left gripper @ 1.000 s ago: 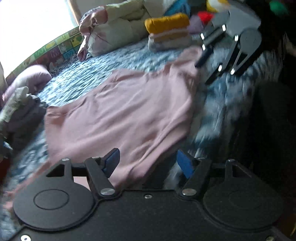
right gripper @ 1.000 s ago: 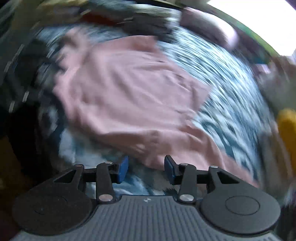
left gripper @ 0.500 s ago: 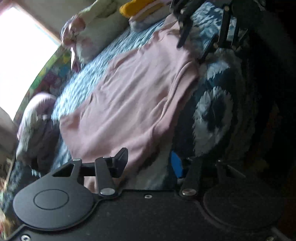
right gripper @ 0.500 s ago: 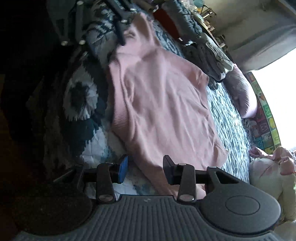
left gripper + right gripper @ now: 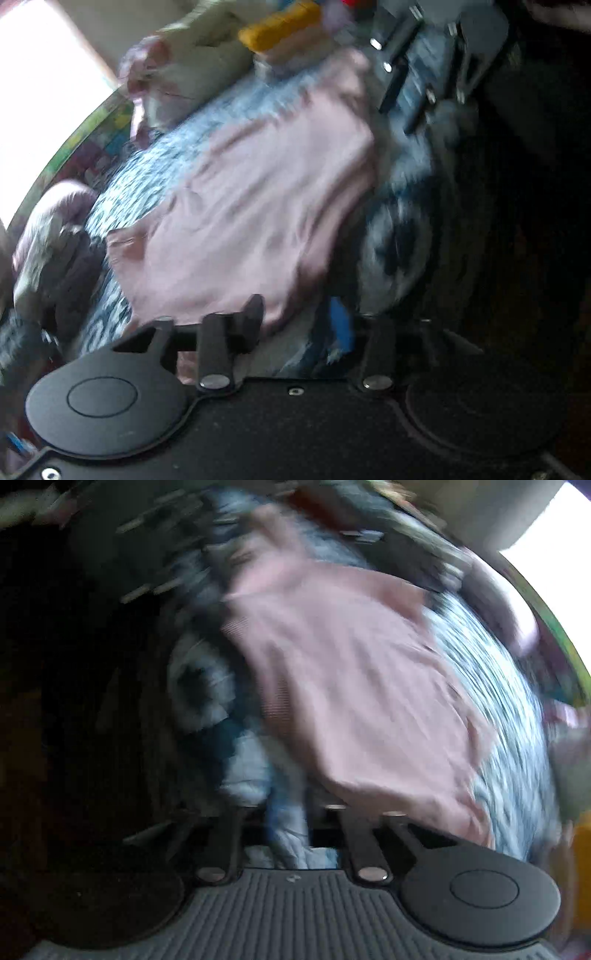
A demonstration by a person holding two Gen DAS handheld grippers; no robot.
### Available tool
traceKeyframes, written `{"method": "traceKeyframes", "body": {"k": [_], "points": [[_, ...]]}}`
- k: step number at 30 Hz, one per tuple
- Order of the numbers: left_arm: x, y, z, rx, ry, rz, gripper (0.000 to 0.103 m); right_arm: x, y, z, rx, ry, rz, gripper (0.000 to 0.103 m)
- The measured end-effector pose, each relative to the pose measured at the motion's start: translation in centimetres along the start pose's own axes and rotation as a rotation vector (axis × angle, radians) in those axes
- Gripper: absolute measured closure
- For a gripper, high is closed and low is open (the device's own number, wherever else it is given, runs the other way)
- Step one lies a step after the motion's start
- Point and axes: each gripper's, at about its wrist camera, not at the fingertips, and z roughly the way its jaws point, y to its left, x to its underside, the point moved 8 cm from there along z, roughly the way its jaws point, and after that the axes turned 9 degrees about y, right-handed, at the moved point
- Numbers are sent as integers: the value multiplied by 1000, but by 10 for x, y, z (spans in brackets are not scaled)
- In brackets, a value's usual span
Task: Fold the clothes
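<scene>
Blue patterned bedspread (image 5: 399,229) under pink shirt (image 5: 258,206) — yellow folded stack (image 5: 280,24) in left view only

A bed covered with a blue-and-white patterned bedspread (image 5: 155,184) carries everything. A pink shirt (image 5: 258,206) lies spread flat across its middle, one edge close to the bed's near side, where the cover drops into shadow. Farther back a folded stack with a yellow piece on top (image 5: 284,26) sits on the cover, beside a pale bundle of cloth (image 5: 192,62). A heap of greyish clothes (image 5: 55,266) lies toward the other end. Both views are blurred.
</scene>
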Motion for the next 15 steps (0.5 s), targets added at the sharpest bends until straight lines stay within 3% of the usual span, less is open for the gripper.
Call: {"method": "traceKeyframes", "body": {"k": [3, 5, 11, 15], "points": [[-12, 1, -8, 37, -53, -93, 61, 9, -39, -10, -4, -34, 222, 66], [-18, -7, -9, 42, -72, -101, 61, 14, -52, -9, 66, -30, 211, 66], [-33, -17, 7, 64, -72, -141, 61, 15, -44, 14, 217, 62, -148, 66], [-32, -17, 11, 86, -70, -198, 61, 17, -32, 36, 259, 118, -366, 66]]}}
